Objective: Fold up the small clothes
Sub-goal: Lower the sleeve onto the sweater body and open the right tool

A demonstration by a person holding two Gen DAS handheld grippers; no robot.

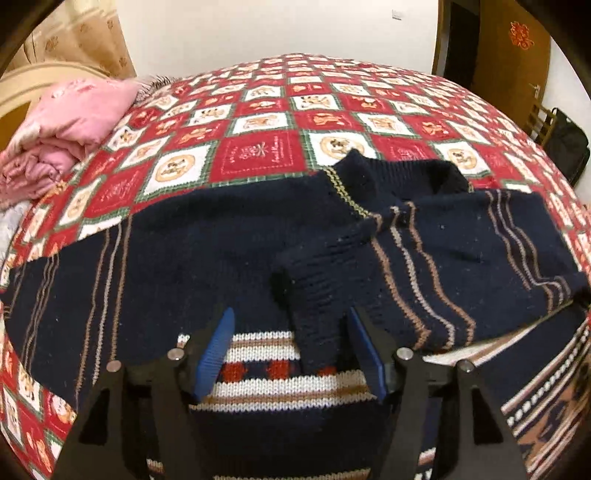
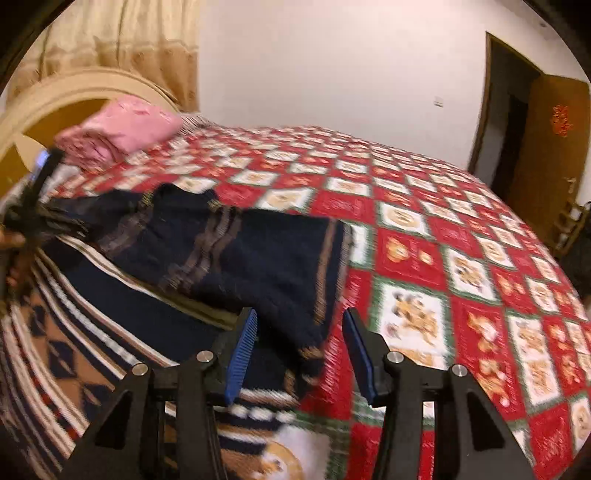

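a bed (image 1: 258, 147) in a red checked cover carries the navy sweater (image 1: 184, 240), sleeves folded across it. left gripper (image 1: 291, 350) fingers parted around a cuff, not pressing. right gripper (image 2: 299, 350) fingers apart over the near sleeve end, gripping nothing.

Little can be read here. A red paper ornament (image 1: 520, 35) hangs on the brown door (image 1: 513, 74) in the upper right of the left wrist view; its shape resembles a Chinese double-happiness character, though blur leaves that uncertain. It also shows at the right edge of the right wrist view. On the bedspread (image 1: 332, 92), the red squares (image 1: 258, 153) near the middle of the left wrist view carry pale cursive lettering around a small emblem, too small and soft to make out. No brands or numbers are legible.
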